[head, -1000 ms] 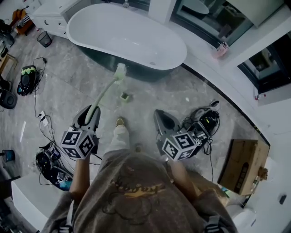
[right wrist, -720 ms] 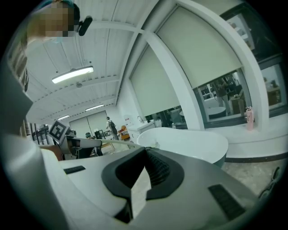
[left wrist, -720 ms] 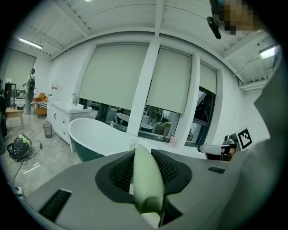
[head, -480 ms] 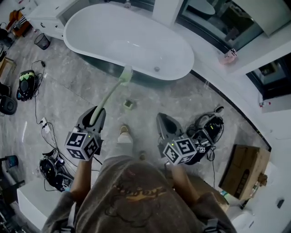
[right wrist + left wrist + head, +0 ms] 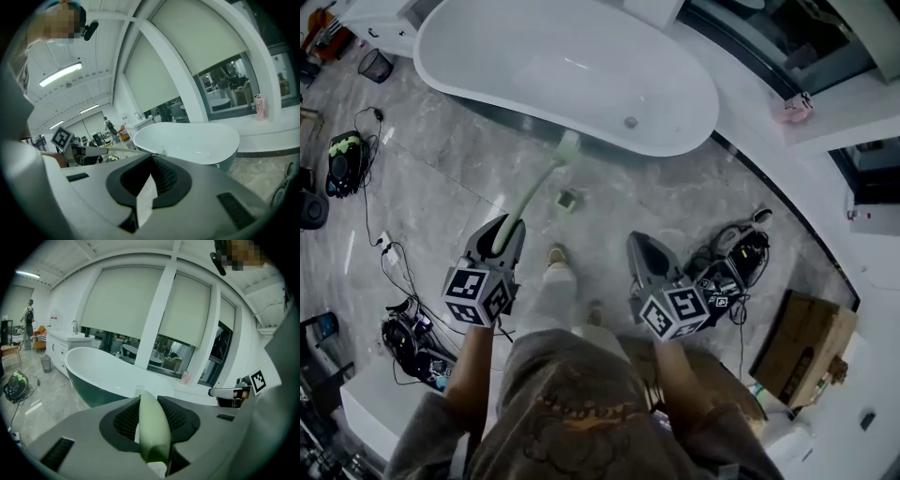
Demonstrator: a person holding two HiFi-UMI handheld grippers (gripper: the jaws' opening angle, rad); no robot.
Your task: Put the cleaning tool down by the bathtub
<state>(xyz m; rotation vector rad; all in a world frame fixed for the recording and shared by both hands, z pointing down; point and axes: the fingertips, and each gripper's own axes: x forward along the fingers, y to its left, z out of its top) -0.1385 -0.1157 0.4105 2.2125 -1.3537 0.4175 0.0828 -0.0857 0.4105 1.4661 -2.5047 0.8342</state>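
Observation:
A cleaning brush with a long pale green handle (image 5: pixel 530 190) and a whitish head (image 5: pixel 569 147) sticks out forward from my left gripper (image 5: pixel 508 225). That gripper is shut on the handle's near end (image 5: pixel 151 427). The brush is off the floor, and its head hangs close to the dark outer wall of the white bathtub (image 5: pixel 562 66), near its right half. The bathtub (image 5: pixel 101 370) lies straight ahead. My right gripper (image 5: pixel 639 244) is level with the left one, shut with nothing in it (image 5: pixel 152 159), pointing at the bathtub (image 5: pixel 197 138).
A small greenish object (image 5: pixel 568 200) lies on the marble floor just below the brush head. Cables and devices lie at the left (image 5: pixel 345 155) and right (image 5: pixel 739 251). A cardboard box (image 5: pixel 802 342) stands at the right, a pink bottle (image 5: pixel 795 105) on the window ledge.
The person has stepped toward the bathtub, so it sits nearer and the brush head has come closer to its side. Both grippers keep the same pose and grip.

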